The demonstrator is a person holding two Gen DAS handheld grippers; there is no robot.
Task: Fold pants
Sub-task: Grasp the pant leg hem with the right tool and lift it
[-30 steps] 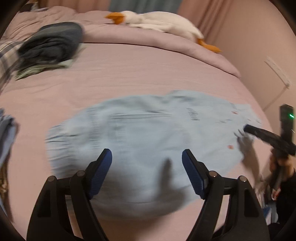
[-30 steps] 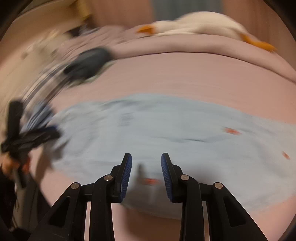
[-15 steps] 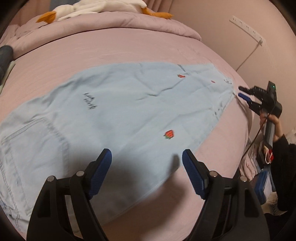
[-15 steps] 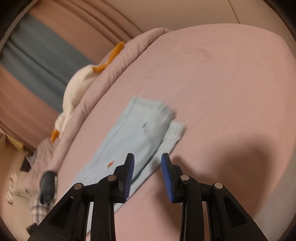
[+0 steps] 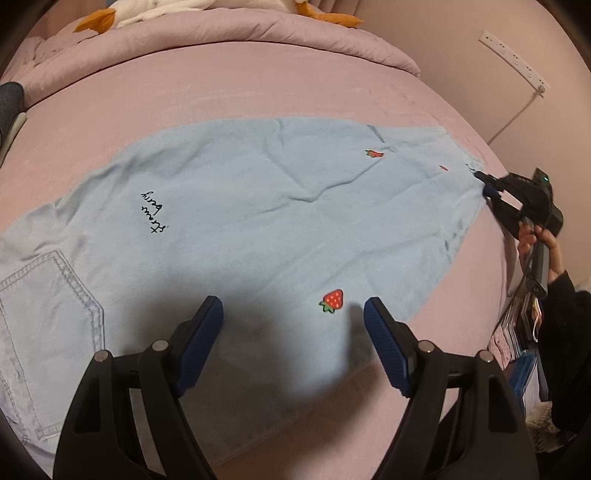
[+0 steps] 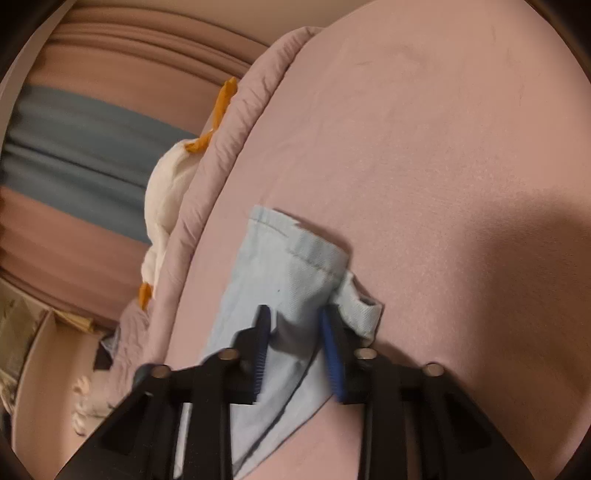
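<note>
Denim, pale blue, forms the pants [image 5: 258, 221], which lie spread flat across the pink bed [image 5: 258, 85], waist end at the left, hems at the right.

Left wrist view: the left gripper [image 5: 293, 325] hovers over the near edge of the pants, jaws spread wide and empty, a strawberry patch [image 5: 332, 301] lying on the cloth between them. At the far right the right gripper [image 5: 489, 184] meets the hem corner. A goose plush [image 5: 184, 7] lies beyond the rolled duvet.

Right wrist view: the right gripper [image 6: 297, 347] straddles the hem end [image 6: 295, 273], both layers of cloth running between its blue pads [image 6: 334, 362]. The jaws stand apart, not yet pinched.

Assessment: the step in hand appears to be seizing the hem. Both layers should be caught squarely, well inside the stitched edge, before any lift, as the lower layer [image 6: 364, 314] juts out beside the right pad and could escape.
</note>
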